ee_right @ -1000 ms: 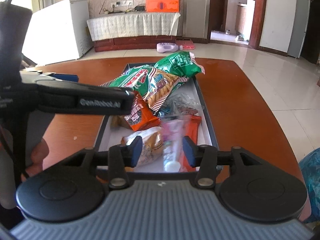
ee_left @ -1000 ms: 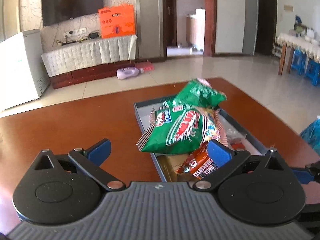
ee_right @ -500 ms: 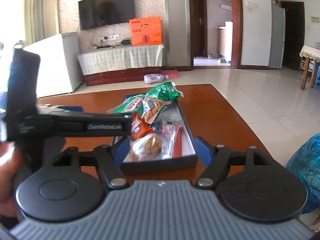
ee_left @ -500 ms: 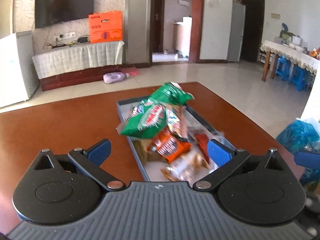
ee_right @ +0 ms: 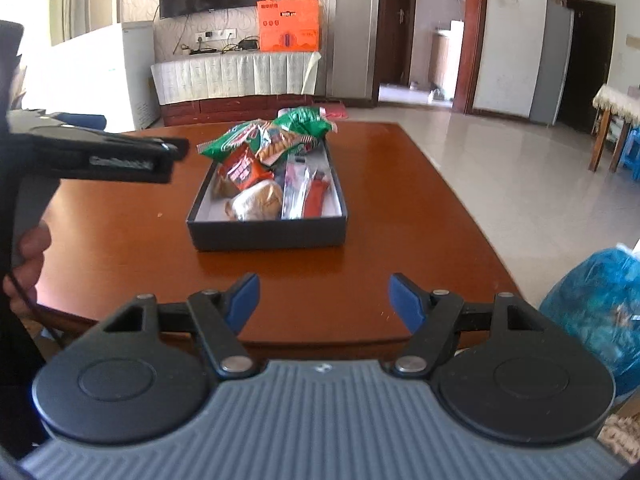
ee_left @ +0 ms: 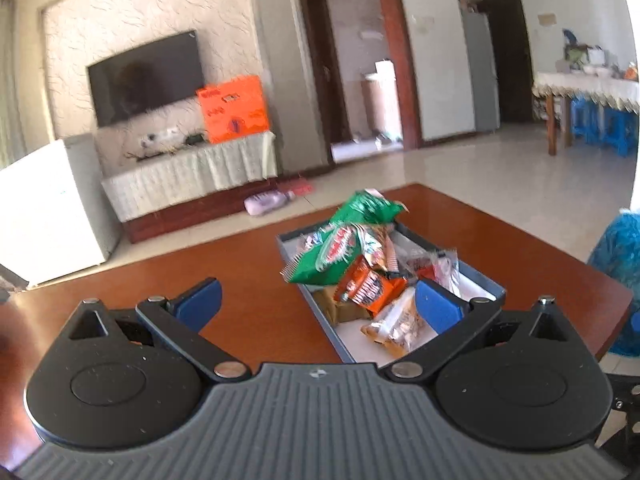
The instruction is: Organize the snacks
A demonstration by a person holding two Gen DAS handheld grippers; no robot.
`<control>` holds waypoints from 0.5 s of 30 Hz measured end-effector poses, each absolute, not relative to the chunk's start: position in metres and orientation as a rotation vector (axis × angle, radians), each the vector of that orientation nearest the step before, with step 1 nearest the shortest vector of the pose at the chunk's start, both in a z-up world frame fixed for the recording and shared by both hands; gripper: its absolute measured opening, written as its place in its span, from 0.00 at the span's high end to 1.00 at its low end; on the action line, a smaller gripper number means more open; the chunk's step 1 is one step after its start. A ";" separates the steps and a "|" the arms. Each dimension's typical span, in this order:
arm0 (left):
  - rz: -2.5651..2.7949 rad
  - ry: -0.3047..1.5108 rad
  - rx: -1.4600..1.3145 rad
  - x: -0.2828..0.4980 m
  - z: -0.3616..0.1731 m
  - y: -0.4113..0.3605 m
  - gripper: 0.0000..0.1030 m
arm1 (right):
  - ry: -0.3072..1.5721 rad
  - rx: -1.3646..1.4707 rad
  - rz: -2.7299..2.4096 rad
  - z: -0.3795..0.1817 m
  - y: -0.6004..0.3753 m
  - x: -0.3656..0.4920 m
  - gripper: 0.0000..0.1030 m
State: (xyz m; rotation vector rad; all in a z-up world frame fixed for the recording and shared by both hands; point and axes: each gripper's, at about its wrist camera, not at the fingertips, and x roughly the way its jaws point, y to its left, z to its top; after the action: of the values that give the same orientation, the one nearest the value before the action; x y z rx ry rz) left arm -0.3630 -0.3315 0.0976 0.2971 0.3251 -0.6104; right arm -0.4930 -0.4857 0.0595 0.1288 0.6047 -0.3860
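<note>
We hold both grippers empty, fingers spread: the right gripper [ee_right: 323,296] faces the box [ee_right: 267,233] of snacks [ee_right: 256,205] straight ahead on the tabletop [ee_right: 380,200], its long axis running away from us. The left gripper [ee_left: 318,300] sits nearer, the box ahead to its right.

The table [ee_right: 380,216] is shiny red-brown. The box [ee_right: 268,234] is dark outside and white inside. One snack bag [ee_right: 304,122] is green, another [ee_right: 242,168] orange.

Mixed snack packets [ee_right: 264,168] heaped in dark open box [ee_right: 268,234], mid-table
</note>
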 end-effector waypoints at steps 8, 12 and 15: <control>-0.648 0.374 0.236 -0.378 0.099 -0.315 0.00 | 0.621 0.100 -0.383 0.054 -0.482 -0.492 0.29; -0.685 0.391 0.240 -0.388 0.093 -0.315 0.00 | 0.633 0.068 -0.381 0.053 -0.478 -0.491 0.29; -0.690 0.389 0.244 -0.392 0.089 -0.316 0.00 | 0.639 0.068 -0.381 0.052 -0.478 -0.491 0.29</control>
State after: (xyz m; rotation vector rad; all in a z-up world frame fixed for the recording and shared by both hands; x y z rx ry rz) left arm -0.3924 -0.3157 0.0894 0.2442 0.3889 -0.6903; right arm -0.4911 -0.4782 0.0516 0.0683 0.6387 -0.3814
